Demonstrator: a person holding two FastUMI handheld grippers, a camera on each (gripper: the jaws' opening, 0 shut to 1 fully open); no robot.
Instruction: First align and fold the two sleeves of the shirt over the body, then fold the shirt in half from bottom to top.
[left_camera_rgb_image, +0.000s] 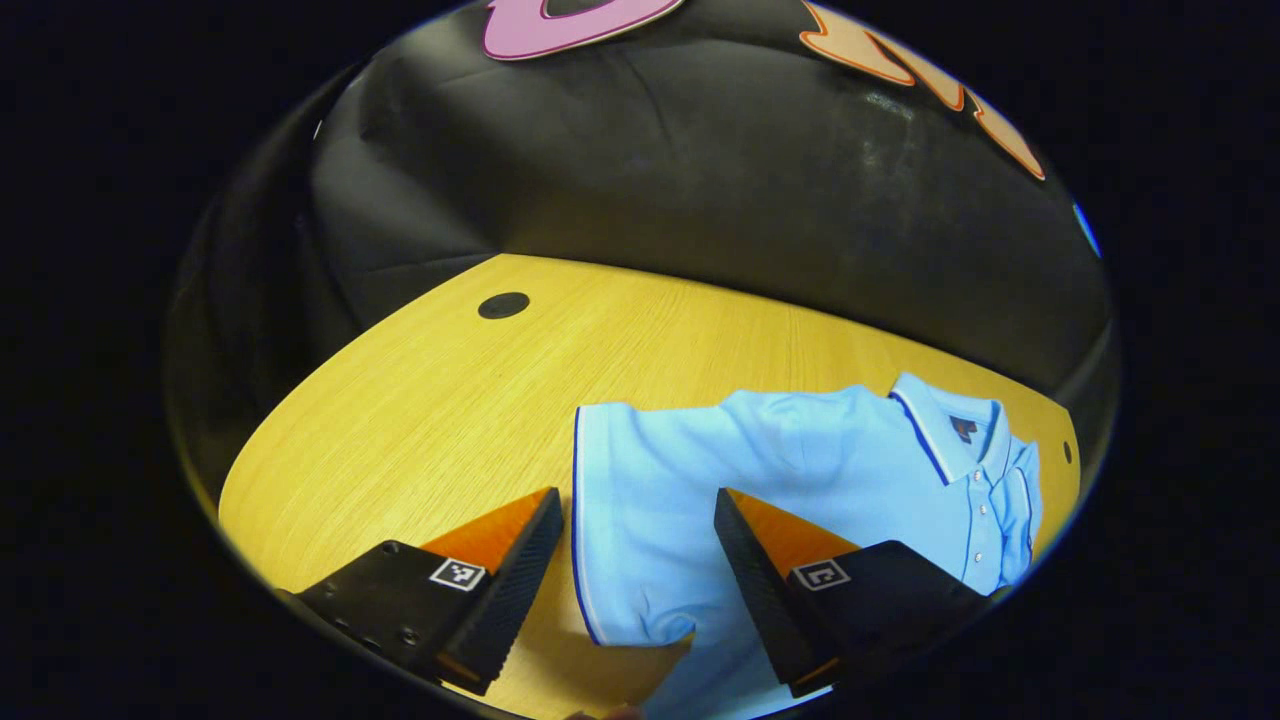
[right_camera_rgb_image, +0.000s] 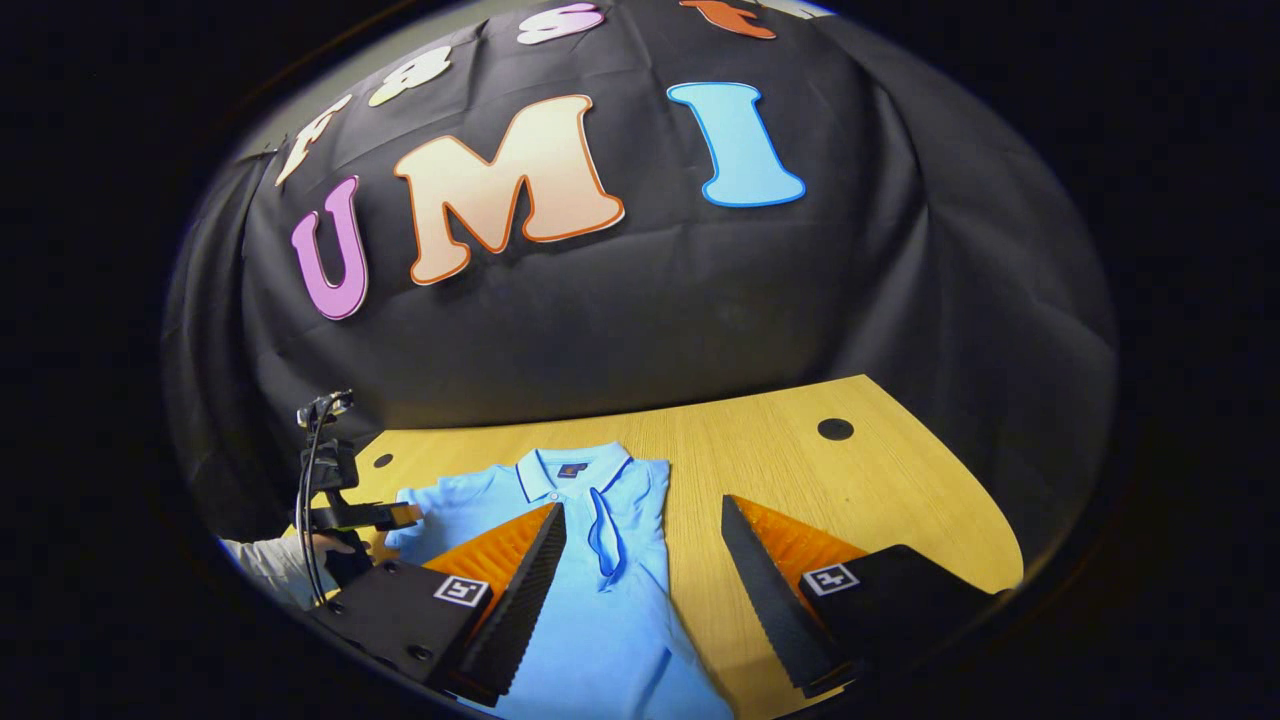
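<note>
A light blue polo shirt (left_camera_rgb_image: 800, 480) lies flat on the wooden table (left_camera_rgb_image: 420, 420), collar toward the back. In the left gripper view its spread sleeve (left_camera_rgb_image: 640, 530) with a dark-trimmed cuff lies between my left gripper's (left_camera_rgb_image: 638, 505) open fingers, which hover over it. In the right gripper view the shirt (right_camera_rgb_image: 600, 600) has one sleeve folded over the body (right_camera_rgb_image: 635, 500). My right gripper (right_camera_rgb_image: 643, 520) stands open above the shirt's right edge, holding nothing. The left gripper (right_camera_rgb_image: 385, 517) also shows far off at the shirt's other sleeve, held by a hand (right_camera_rgb_image: 335, 550).
Round dark cable holes sit in the table top (left_camera_rgb_image: 503, 305) (right_camera_rgb_image: 835, 429). Bare wood (right_camera_rgb_image: 880, 500) lies right of the shirt. The black cloth wall closes off the back of the table.
</note>
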